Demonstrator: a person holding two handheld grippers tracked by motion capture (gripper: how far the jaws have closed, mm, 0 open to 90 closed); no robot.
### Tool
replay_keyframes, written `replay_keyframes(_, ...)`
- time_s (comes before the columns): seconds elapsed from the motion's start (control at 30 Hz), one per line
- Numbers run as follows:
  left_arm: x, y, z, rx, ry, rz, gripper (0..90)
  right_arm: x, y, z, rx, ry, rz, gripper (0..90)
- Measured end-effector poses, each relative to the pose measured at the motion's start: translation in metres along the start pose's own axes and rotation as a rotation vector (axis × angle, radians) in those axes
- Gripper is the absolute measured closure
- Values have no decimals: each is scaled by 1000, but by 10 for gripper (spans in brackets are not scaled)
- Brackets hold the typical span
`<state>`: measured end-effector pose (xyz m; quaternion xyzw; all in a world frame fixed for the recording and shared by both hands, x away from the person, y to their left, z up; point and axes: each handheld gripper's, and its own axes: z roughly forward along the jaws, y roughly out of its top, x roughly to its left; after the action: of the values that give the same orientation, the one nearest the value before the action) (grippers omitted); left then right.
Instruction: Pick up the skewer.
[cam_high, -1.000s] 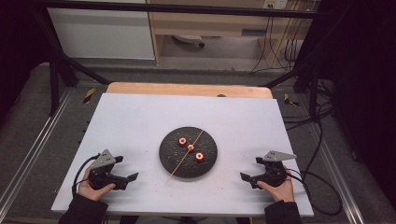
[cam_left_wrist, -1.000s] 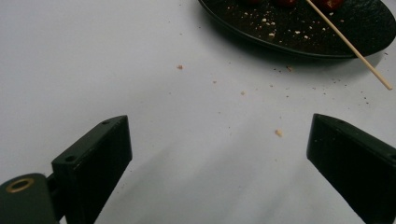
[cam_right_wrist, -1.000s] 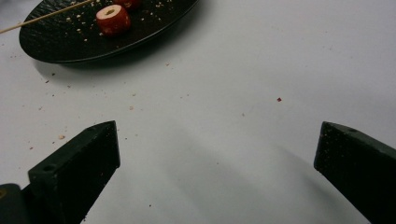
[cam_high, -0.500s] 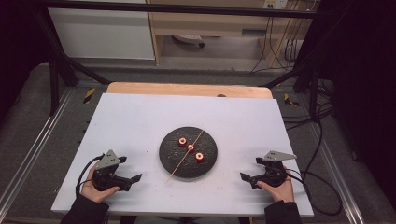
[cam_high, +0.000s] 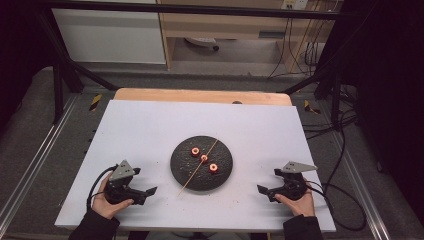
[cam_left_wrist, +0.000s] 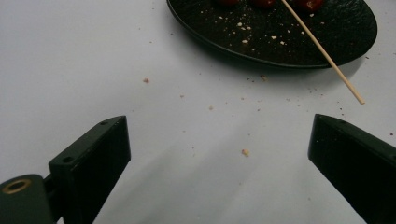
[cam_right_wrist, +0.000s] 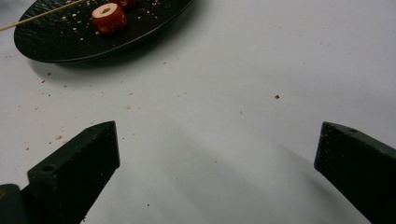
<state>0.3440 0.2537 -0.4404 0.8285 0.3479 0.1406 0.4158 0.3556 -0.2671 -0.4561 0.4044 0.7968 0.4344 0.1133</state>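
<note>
Hands come in from the bottom edge of the high view, each one holding a gripper low over the white table (cam_high: 150, 130). The left gripper (cam_high: 148, 192) is near the front left corner, with its jaws wide apart and nothing between them; in the left gripper view only bare table surface with small crumbs (cam_left_wrist: 244, 152) lies between the two black jaws. The right gripper (cam_high: 261, 190) is near the front right side, its jaws also spread apart and empty, and they point toward the middle of the table. Between the two grippers, a little farther from the person, a round black plate (cam_high: 182, 165) lies at the centre of the table, well apart from both grippers. On the plate there are three red ring-shaped pieces (cam_high: 204, 158) in a diagonal row, and a thin wooden skewer (cam_high: 188, 183) lies across them, its near end sticking out over the plate rim toward the left gripper. Behind the white table, a wooden edge (cam_high: 200, 96) shows, and farther away cables (cam_high: 295, 45) hang near a shelf.
</note>
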Motion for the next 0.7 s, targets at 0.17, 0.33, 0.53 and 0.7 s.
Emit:
replay_keyframes(0.17, -5, 5, 3, 8, -2, 4, 55, 0, 0, -1, 2, -2, -2, 6)
replay_keyframes(0.33, -8, 9, 5, 15, -4, 4, 55, 0, 0, -1, -1, -4, -4, 6)
replay_keyframes(0.53, -14, 16, 7, 16, -6, 3, 57, 0, 1, -2, -4, -6, -1, 7)
replay_keyframes(0.7, -18, 22, 7, 15, -5, 10, 57, 0, 1, -1, 0, -6, 0, 8)
